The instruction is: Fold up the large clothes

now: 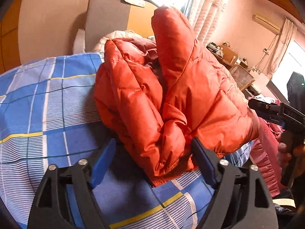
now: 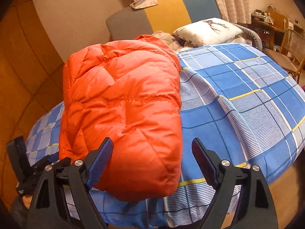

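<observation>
Bed point(image 2: 247, 99) with blue checked sheet served as the work surface. Orange down jacket point(image 2: 122, 105) lay on it as a bulky, partly folded bundle, near the edge closest to the cameras, with one sleeve point(image 1: 171, 43) standing up from the mass in the left wrist view.

Judged step: flattening and squaring the bundle before the final fold. Best done by seizing a seamed hem rather than slick padded fill, pressing trapped air out, and laying the upright sleeve down inside the fold.

Left gripper point(image 1: 153, 162) was spread wide, holding nothing, with a folded hem corner of the jacket lying between the blue pads point(image 1: 103, 162), touching or nearly touching the right one. Right gripper point(image 2: 152, 162) was likewise spread wide and held nothing; jacket end lay between its fingers, left pad against or just beside the fabric.
</observation>
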### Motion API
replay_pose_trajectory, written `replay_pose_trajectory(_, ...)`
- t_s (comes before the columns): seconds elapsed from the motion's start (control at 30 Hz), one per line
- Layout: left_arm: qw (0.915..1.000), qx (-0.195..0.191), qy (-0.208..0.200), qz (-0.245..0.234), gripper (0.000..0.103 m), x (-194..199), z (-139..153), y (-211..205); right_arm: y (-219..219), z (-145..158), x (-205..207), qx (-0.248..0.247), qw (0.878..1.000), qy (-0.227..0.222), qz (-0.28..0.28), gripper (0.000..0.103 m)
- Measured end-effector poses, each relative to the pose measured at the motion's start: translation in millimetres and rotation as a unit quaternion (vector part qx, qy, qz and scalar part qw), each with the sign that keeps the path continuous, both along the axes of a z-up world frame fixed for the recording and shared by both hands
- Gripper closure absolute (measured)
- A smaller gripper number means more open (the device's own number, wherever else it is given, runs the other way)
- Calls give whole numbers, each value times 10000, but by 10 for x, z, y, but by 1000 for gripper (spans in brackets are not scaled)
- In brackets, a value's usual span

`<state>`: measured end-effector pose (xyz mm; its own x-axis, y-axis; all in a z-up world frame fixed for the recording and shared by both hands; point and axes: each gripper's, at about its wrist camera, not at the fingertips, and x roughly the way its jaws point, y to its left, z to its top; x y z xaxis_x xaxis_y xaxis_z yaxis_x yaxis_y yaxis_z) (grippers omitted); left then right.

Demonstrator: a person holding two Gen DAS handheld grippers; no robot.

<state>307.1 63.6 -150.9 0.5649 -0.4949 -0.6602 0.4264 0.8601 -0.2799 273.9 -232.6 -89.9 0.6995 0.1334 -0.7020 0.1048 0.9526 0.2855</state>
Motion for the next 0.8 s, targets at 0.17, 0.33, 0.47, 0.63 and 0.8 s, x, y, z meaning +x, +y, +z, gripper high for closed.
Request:
replay_pose_trajectory(0.17, 9998, 128, -155, 19, 13, -131, 82, -66, 116, 82, -121, -374, 9992, -90, -118, 13)
replay_pose_trajectory(0.33, 9992, 150, -302, 219, 10, -295, 182, -86, 241, 144, -257, -698, 9973, -137, -184, 13)
replay_pose_trajectory(0.47, 9983, 69, -367, 444, 8, -348, 227, -44, 324, 196, -384, -877, 9955, -191, -289, 10)
replay_pose_trajectory(0.63, 9951, 211, -410, 873, 3, -512, 286, -32, 459, 281, -540, -1133, 9925, -288, -352, 10)
replay_pose_trajectory(0.8, 9888, 340, -484, 1374, 2, -698, 384, -19, 625, 340, -731, -1396, 9885, -353, -460, 5)
